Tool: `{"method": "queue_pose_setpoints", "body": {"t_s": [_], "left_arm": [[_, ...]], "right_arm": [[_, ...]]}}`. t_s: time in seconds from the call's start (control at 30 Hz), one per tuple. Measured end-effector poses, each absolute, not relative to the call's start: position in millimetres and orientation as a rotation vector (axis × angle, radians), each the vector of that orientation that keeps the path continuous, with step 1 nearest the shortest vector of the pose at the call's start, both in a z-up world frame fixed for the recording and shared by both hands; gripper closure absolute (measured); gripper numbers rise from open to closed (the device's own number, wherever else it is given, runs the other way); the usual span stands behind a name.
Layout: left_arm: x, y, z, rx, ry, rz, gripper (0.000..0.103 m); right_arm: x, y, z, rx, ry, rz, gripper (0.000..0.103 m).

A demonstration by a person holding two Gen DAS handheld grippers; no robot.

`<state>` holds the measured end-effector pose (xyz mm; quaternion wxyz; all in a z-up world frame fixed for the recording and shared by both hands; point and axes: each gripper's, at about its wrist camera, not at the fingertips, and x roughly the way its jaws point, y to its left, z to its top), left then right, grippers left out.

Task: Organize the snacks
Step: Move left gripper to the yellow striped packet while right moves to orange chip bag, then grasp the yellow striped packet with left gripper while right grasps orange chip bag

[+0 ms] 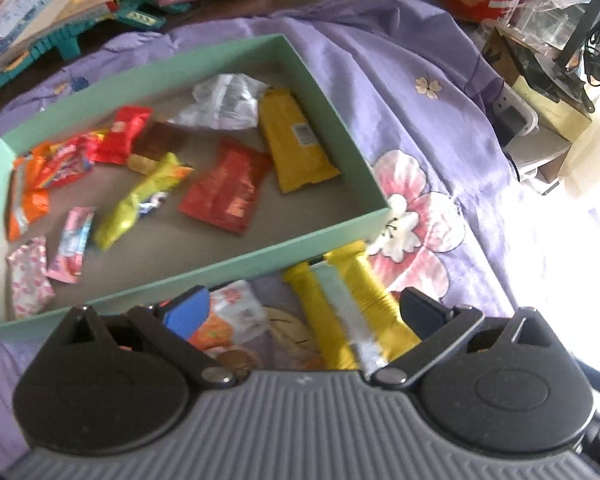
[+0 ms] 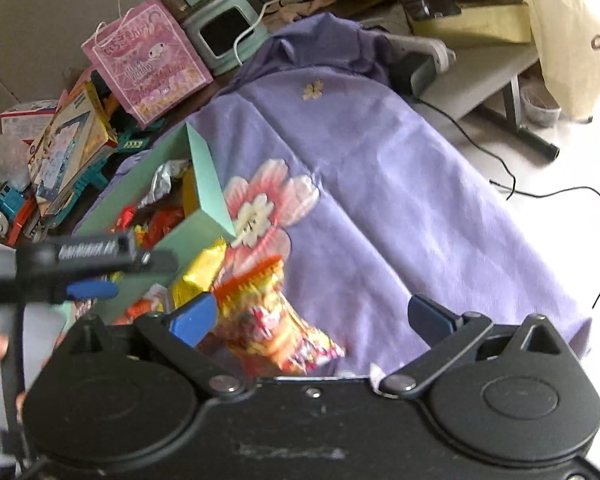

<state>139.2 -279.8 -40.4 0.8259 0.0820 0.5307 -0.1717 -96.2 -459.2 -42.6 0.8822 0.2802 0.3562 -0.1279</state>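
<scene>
My left gripper [image 1: 304,316]: jaws spread wide, nothing clamped; it hangs just in front of the near wall of the box.
Between my left fingers: a yellow wrapper with a silver stripe [image 1: 352,312] lies on the cloth, its far end touching the box's near wall; an orange-and-white packet [image 1: 232,312] lies beside it, closer to the left blue pad [image 1: 188,314].
My right gripper [image 2: 312,316]: jaws also wide apart, gripping nothing.
Between my right fingers: an orange-and-yellow snack bag [image 2: 276,320] sits on the cloth, close to the left pad; whether it touches, I cannot tell through the blur.
Beside that bag: a gold foil packet [image 2: 200,272] rests against the outside of the box.
Mint-green box [image 1: 352,136]: open and shallow on the purple floral cloth [image 1: 420,128], holding many snacks.
Inside, nearer: a pink patterned packet [image 1: 28,276], a small pink bar [image 1: 70,244], a yellow-green wrapper [image 1: 136,200], a red pouch [image 1: 228,188].
Inside, farther: an orange packet [image 1: 28,196], red candy wrappers [image 1: 120,134], a brown bar [image 1: 160,144], a long yellow pouch [image 1: 296,140], a crumpled clear-and-white wrapper [image 1: 224,100].
Beyond the cloth: a pink gift bag [image 2: 148,60], stacked toy boxes [image 2: 68,144] and a pale green appliance [image 2: 224,32].
</scene>
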Motion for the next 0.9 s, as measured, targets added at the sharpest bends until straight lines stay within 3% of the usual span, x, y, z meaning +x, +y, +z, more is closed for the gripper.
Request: {"method": "queue_pose_setpoints", "body": {"t_s": [0.2,0.33,0.4,0.47,0.57,0.8,0.9], "left_arm": [[139.5,-300.1,-61.3,0.204,1.163,-0.37,0.003],[140.5,-299.1,-70.1,0.212,1.174,-0.392,0.022],[140.8,-294.7,-71.0,0.212,1.172,-0.402,0.028],[140.4,-286.5,-71.6,0.226,1.166,-0.401,0.028],[139.8,-271.9,-74.7,0.244,1.17,-0.381,0.026],[134.1,-265.2,-79.2,0.266,1.153,-0.405,0.025],[128.6,-265.8,-81.4,0.292,1.14,-0.441,0.036]], "right_arm": [[-95.8,-443.9,-60.0,0.577,0.757,-0.213,0.0],[-85.7,-426.9,-65.7,0.489,0.749,-0.211,0.0],[-80.5,-419.2,-66.8,0.44,0.735,-0.225,0.007],[-74.0,-418.3,-68.1,0.429,0.727,-0.237,0.026],[-69.5,-426.0,-69.6,0.479,0.704,-0.217,0.046],[-58.8,-425.6,-73.1,0.493,0.713,-0.201,0.044],[-56.9,-424.0,-75.7,0.489,0.718,-0.207,0.038]]}}
